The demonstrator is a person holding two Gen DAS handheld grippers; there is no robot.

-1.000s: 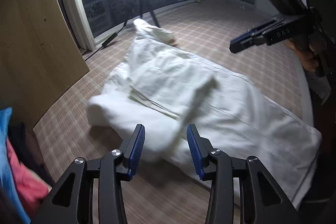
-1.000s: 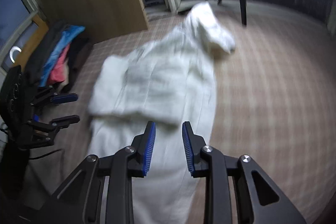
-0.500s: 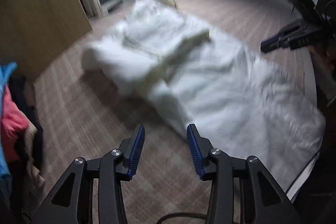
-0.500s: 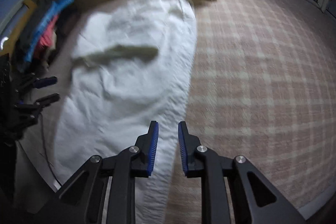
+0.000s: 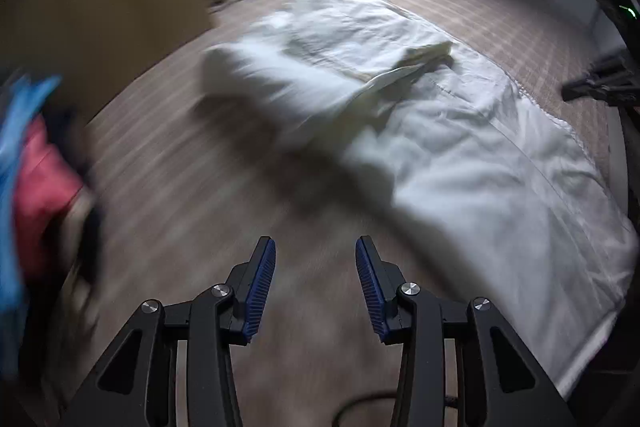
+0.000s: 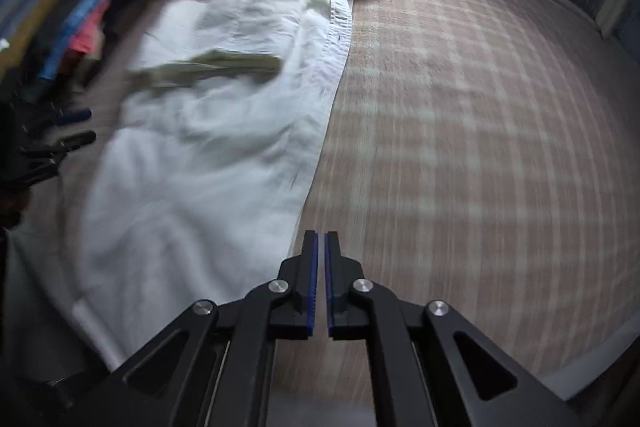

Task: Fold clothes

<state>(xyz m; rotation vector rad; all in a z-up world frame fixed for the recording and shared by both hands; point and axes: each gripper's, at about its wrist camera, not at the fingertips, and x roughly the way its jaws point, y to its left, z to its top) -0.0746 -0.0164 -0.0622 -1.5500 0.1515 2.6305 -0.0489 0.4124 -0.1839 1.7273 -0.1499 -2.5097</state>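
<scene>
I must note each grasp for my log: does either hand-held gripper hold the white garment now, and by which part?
Nothing is held. The left hand-held gripper is open over bare carpet; the right hand-held gripper is shut on nothing, beside the white garment edge.

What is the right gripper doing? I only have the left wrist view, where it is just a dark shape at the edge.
Observer: The right gripper is shut, with nothing between its jaws.
Operator: Is it over the cloth?
Observer: No. Its tips are over the pink checked carpet, just beside the stitched edge of the long white fabric garment.
</scene>
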